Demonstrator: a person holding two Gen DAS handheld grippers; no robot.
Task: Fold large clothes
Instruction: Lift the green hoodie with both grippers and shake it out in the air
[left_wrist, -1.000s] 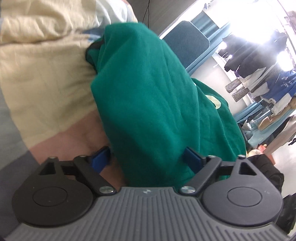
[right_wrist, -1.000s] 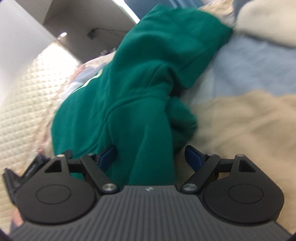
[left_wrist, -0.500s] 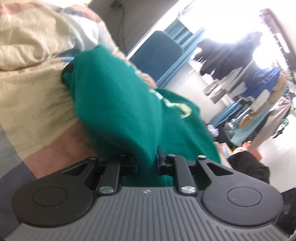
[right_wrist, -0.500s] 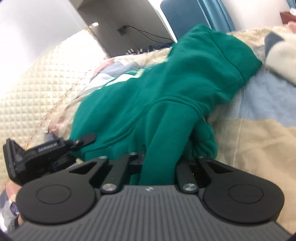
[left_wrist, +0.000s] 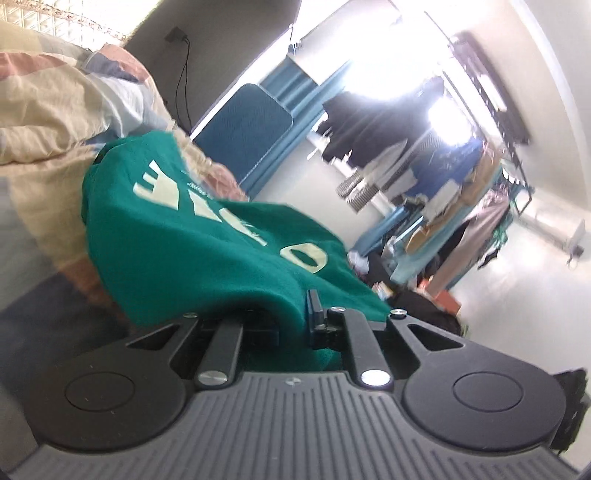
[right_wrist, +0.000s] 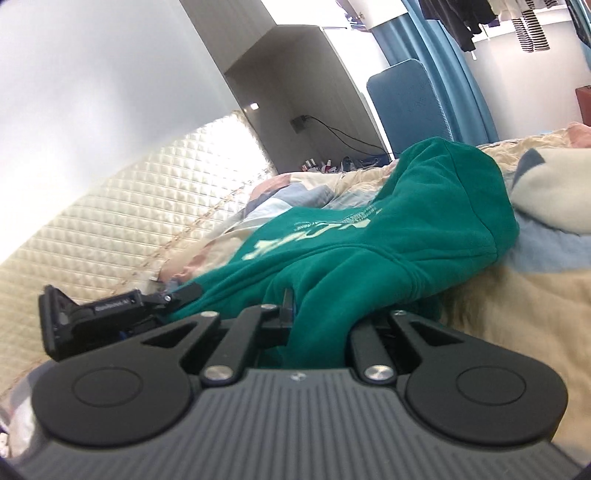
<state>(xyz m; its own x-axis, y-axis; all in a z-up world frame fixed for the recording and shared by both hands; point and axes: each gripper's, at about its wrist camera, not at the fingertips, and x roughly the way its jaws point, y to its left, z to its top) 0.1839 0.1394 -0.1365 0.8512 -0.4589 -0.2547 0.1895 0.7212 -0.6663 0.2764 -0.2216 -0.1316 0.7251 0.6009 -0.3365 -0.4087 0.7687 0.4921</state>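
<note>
A green hoodie (left_wrist: 207, 236) with pale printed letters lies on the bed, its near edge lifted off the quilt. My left gripper (left_wrist: 288, 321) has a fold of that edge pinched between its jaws, which are still closing. In the right wrist view the hoodie (right_wrist: 369, 251) stretches away with its hood at the far right. My right gripper (right_wrist: 321, 317) is shut on another bunch of the fabric, which hides its right finger. The left gripper (right_wrist: 181, 293) shows at the lower left of that view, gripping the hoodie's other side.
The patchwork quilt (left_wrist: 44, 122) covers the bed, with a quilted cream headboard (right_wrist: 110, 206) behind. A blue padded chair (left_wrist: 240, 125) stands past the bed. A rack of hanging clothes (left_wrist: 443, 173) and piled items fill the far side of the room.
Both grippers went from open around the hoodie's folds to shut on them. Both then rose and pulled back, lifting the fabric so the printed lettering now shows.
</note>
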